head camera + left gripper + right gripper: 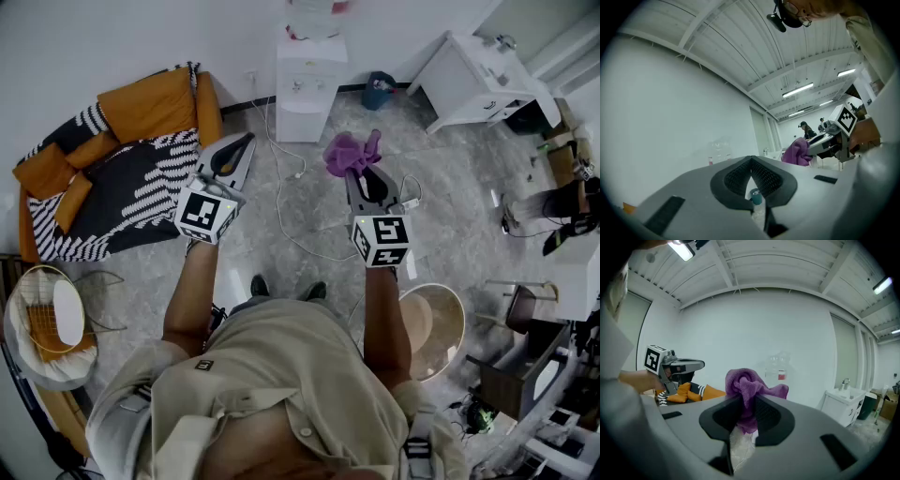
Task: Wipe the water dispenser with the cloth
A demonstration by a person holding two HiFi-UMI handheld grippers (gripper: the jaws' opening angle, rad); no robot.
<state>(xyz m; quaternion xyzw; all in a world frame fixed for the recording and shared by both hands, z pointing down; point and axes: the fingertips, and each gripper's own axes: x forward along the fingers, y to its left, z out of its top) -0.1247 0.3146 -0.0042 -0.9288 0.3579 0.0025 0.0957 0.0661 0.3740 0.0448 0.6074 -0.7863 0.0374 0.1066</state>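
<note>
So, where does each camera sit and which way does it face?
Head view: on the person's head, facing steeply down at the floor and water dispenser; torso, forearms, left tongs and right tongs show.
Left gripper view: on the left tongs, facing the wall; its shut jaws and the right hand show.
Right gripper view: on the right tongs, facing the same wall; its jaws, shut on the purple cloth, show.
Shared: all show the cloth.

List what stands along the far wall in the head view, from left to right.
orange sofa → water dispenser → teal bin → white cabinet
</note>
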